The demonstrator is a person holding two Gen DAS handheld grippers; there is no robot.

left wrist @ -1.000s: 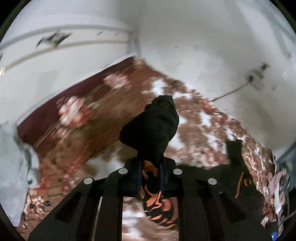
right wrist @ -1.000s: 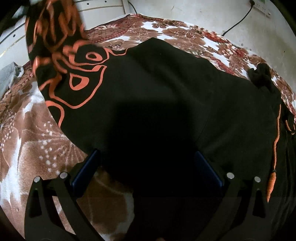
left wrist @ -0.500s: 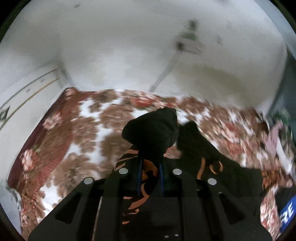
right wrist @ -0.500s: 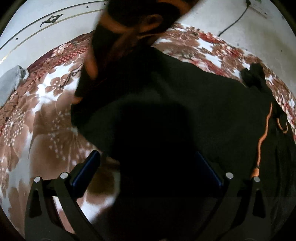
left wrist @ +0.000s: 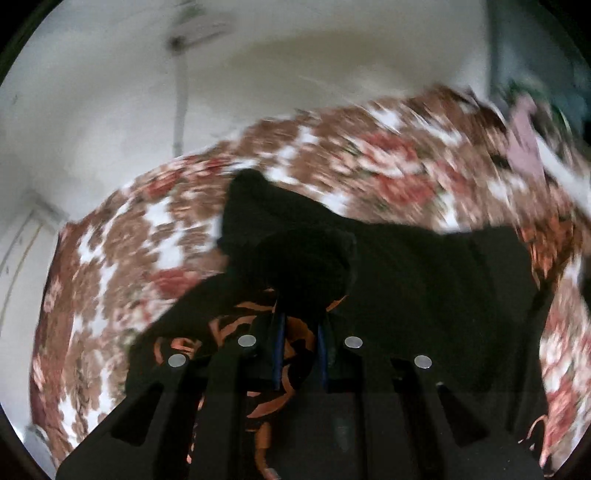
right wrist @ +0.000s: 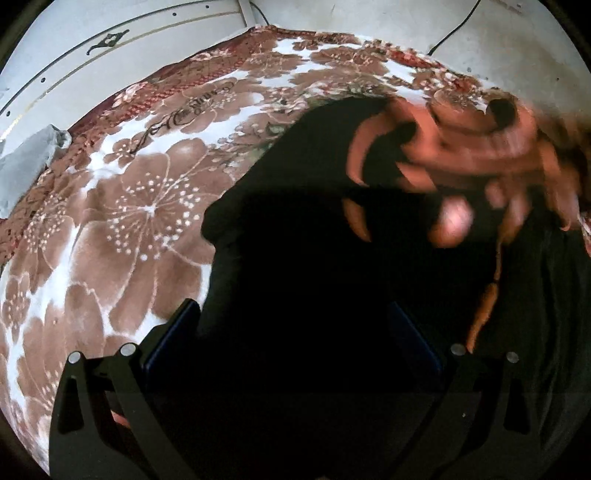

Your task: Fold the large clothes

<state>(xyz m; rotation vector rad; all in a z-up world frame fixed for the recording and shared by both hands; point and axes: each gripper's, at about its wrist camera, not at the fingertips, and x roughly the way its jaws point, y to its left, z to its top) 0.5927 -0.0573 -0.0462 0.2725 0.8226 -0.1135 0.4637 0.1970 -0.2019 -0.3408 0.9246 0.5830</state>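
A large black garment with orange swirl print (right wrist: 303, 236) lies on a floral brown and white blanket (right wrist: 129, 206). My left gripper (left wrist: 299, 321) is shut on a bunched black part of the garment (left wrist: 306, 266) and holds it over the spread cloth (left wrist: 424, 288). The carried printed part shows blurred in the right wrist view (right wrist: 461, 158) at the upper right. My right gripper (right wrist: 295, 332) is open, its jaws wide apart, resting low over the black cloth near its left edge.
White walls rise behind the bed, with a cable and socket (right wrist: 458, 26). A grey cloth (right wrist: 26, 166) lies at the blanket's far left. Mixed items (left wrist: 528, 122) sit at the bed's far right edge.
My left gripper has swung the held printed part of the garment from the left across to the right, over the black cloth. My right gripper has stayed open in place.
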